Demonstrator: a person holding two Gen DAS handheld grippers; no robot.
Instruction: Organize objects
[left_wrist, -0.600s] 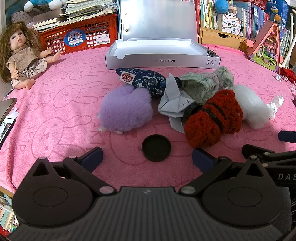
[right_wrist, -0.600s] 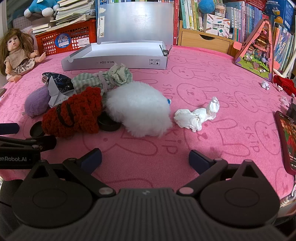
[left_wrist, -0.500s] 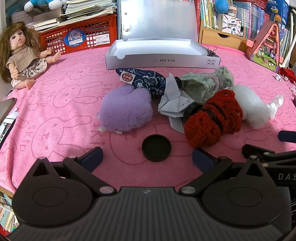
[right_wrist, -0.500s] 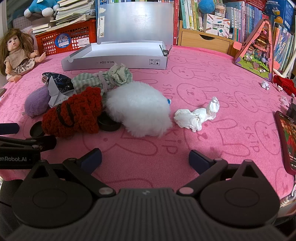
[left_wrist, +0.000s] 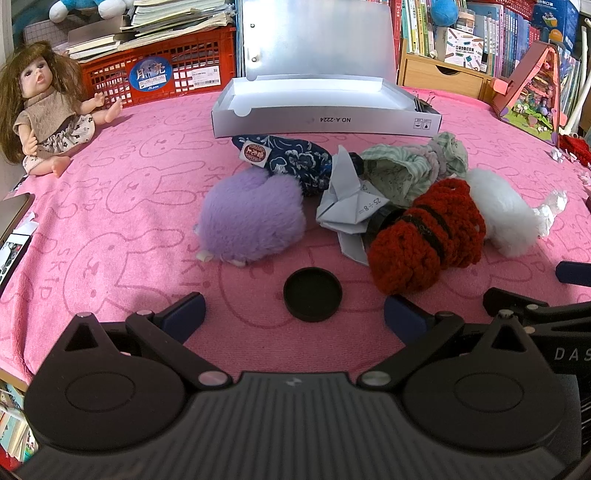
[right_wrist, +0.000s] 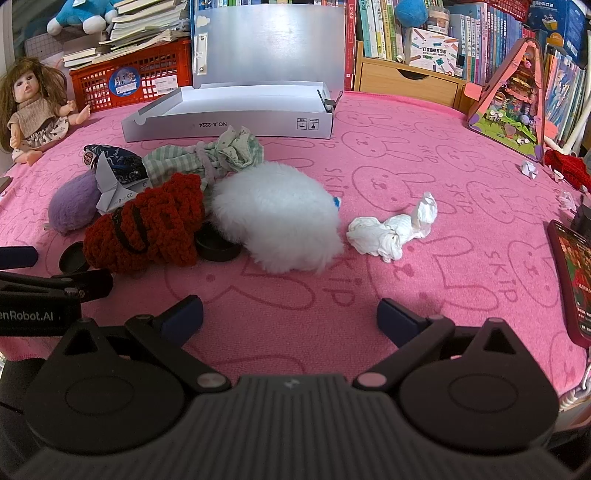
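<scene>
nothing is held: the left gripper (left_wrist: 293, 310) and right gripper (right_wrist: 290, 319) are spread wide above the pink rabbit-print cloth (right_wrist: 424, 155). sorting seems not yet begun. ahead are heaped one purple plush ball (left_wrist: 251, 218), one red crocheted bundle (left_wrist: 421, 236), one white fluffy ball (right_wrist: 277, 218), two black round lids (left_wrist: 312, 293), before one open grey cardboard box (left_wrist: 325, 120), judged the likely destination.

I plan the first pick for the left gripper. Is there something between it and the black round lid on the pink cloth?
Nothing visible. The left gripper is open and empty, and the black round lid lies alone on the pink cloth just ahead of its fingertips. The purple plush and the red knitted item lie farther back.
</scene>
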